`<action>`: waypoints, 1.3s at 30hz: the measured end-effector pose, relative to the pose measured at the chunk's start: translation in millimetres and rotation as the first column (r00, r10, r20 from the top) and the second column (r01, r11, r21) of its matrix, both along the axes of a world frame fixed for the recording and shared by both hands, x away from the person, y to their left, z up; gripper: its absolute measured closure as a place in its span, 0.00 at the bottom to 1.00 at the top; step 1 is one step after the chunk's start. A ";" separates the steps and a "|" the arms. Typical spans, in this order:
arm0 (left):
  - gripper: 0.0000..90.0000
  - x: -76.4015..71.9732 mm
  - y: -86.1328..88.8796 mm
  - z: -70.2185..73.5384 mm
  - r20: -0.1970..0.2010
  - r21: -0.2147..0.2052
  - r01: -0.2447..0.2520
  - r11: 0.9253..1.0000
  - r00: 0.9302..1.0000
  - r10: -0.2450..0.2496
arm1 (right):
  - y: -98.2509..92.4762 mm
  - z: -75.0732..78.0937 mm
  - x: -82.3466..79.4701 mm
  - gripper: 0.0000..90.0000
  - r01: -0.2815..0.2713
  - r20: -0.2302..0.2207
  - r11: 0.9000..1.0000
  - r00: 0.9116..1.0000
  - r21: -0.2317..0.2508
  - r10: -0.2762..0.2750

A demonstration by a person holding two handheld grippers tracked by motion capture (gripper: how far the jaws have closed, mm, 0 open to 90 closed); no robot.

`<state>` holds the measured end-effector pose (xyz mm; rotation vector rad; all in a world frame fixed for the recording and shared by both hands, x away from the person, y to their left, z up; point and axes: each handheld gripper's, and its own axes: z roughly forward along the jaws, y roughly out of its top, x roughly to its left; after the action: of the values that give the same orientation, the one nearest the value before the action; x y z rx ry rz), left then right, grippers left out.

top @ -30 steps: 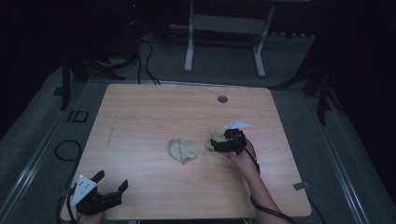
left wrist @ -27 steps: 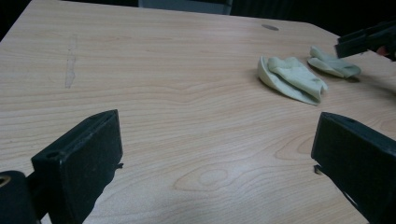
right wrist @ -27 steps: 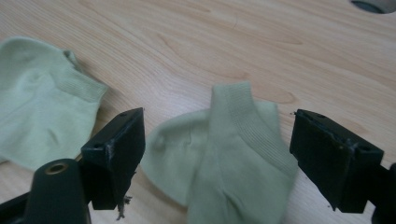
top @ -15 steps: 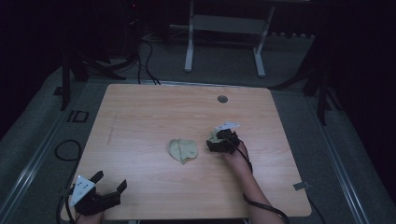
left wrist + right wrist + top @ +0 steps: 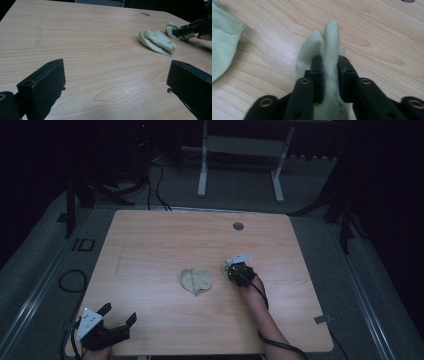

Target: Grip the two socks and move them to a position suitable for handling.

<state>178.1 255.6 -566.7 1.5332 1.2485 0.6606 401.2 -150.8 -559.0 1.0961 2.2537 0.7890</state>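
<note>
Pale green cloth, a small sock (image 5: 329,50), is pinched between the closing jaws of the right gripper (image 5: 235,270); its free end sticks out past the jaws. A second sock (image 5: 196,281) lies just to the left, nearer this hand. The left gripper (image 5: 107,327) waits wide open and empty at the table (image 5: 150,240) edge. The sock's lower part is hidden.
</note>
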 end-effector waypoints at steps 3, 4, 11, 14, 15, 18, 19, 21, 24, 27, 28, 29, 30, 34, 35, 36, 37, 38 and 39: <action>0.02 0.3 0.3 0.1 0.001 0.000 0.002 1.000 1.000 -0.002 | -2.6 3.4 2.4 0.89 0.002 -0.025 1.000 1.000 0.022 -0.001; 0.02 0.4 0.5 0.3 0.003 -0.003 0.002 1.000 1.000 -0.002 | -2.6 3.4 2.4 0.89 0.002 -0.025 1.000 1.000 0.022 -0.001; 0.02 1.1 -0.2 -0.7 0.022 -0.003 -0.008 1.000 1.000 0.008 | -8.7 23.6 -3.3 0.90 -0.011 -0.032 0.996 0.999 0.083 0.014; 0.02 1.6 -1.5 -2.6 0.029 0.009 -0.007 1.000 1.000 0.007 | -10.9 33.1 -8.8 0.90 -0.020 -0.030 0.996 0.999 0.089 0.023; 0.02 1.6 -1.5 -2.6 0.029 0.009 -0.007 1.000 1.000 0.007 | -10.9 33.1 -8.8 0.90 -0.020 -0.030 0.996 0.999 0.089 0.023; 0.02 2.2 -1.4 -3.2 0.028 0.010 -0.007 1.000 1.000 0.007 | -12.0 42.6 -21.5 0.90 -0.028 -0.036 0.995 0.999 0.100 0.031; 0.02 2.2 -0.9 -3.2 0.031 0.002 -0.012 1.000 0.999 0.012 | -12.8 45.5 -26.2 0.90 -0.030 -0.034 0.993 0.999 0.111 0.034; 0.02 2.2 -0.4 -3.4 0.028 -0.003 -0.015 1.000 0.999 0.015 | -13.3 51.8 -36.3 0.90 -0.047 -0.022 0.990 0.999 0.130 0.050; 0.02 2.3 -0.2 -3.5 0.027 -0.008 -0.017 1.000 0.999 0.018 | -13.5 63.1 -52.1 0.90 -0.076 0.005 0.986 0.997 0.146 0.076; 0.02 2.1 -0.8 -2.9 0.029 -0.007 -0.017 1.000 0.999 0.017 | -13.0 72.7 -69.2 0.90 -0.098 0.032 0.983 0.995 0.153 0.094; 0.02 2.1 -0.8 -2.9 0.029 -0.007 -0.017 1.000 0.999 0.017 | -13.0 72.7 -69.2 0.90 -0.098 0.032 0.983 0.995 0.153 0.094; 0.02 2.2 -1.3 -2.9 0.030 -0.006 -0.017 1.000 0.999 0.017 | -11.5 76.0 -81.9 0.90 -0.121 0.043 0.982 0.992 0.146 0.116; 0.02 2.4 -1.7 -3.0 0.030 -0.006 -0.016 1.000 0.999 0.017 | -11.5 76.0 -81.9 0.90 -0.121 0.043 0.982 0.992 0.146 0.116; 0.02 2.3 -3.1 -2.9 0.029 -0.006 -0.011 1.000 1.000 0.011 | -10.3 77.4 -108.4 0.89 -0.164 0.075 0.977 0.985 0.136 0.154; 0.02 2.0 -3.3 -2.6 0.029 -0.006 -0.009 1.000 1.000 0.009 | -11.7 77.4 -114.7 0.89 -0.169 0.078 0.974 0.984 0.152 0.158; 0.02 1.7 -3.4 -2.5 0.030 -0.004 -0.009 1.000 1.000 0.009 | -12.9 77.1 -127.6 0.89 -0.180 0.090 0.972 0.982 0.154 0.168; 0.02 1.7 -3.7 -2.5 0.030 -0.006 -0.005 1.000 1.000 0.005 | -13.3 76.7 -134.1 0.89 -0.183 0.100 0.972 0.980 0.149 0.170; 0.02 1.7 -3.7 -2.5 0.030 -0.006 -0.005 1.000 1.000 0.005 | -13.3 76.7 -134.1 0.89 -0.183 0.100 0.972 0.980 0.149 0.170; 0.02 2.2 -4.2 -2.7 0.026 -0.009 -0.002 1.000 1.000 0.003 | -16.0 75.0 -144.8 0.89 -0.172 0.114 0.973 0.981 0.154 0.155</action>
<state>180.3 251.4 -569.4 1.5116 1.2322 0.6741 256.4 -166.8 -484.0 0.9261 2.2461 1.0884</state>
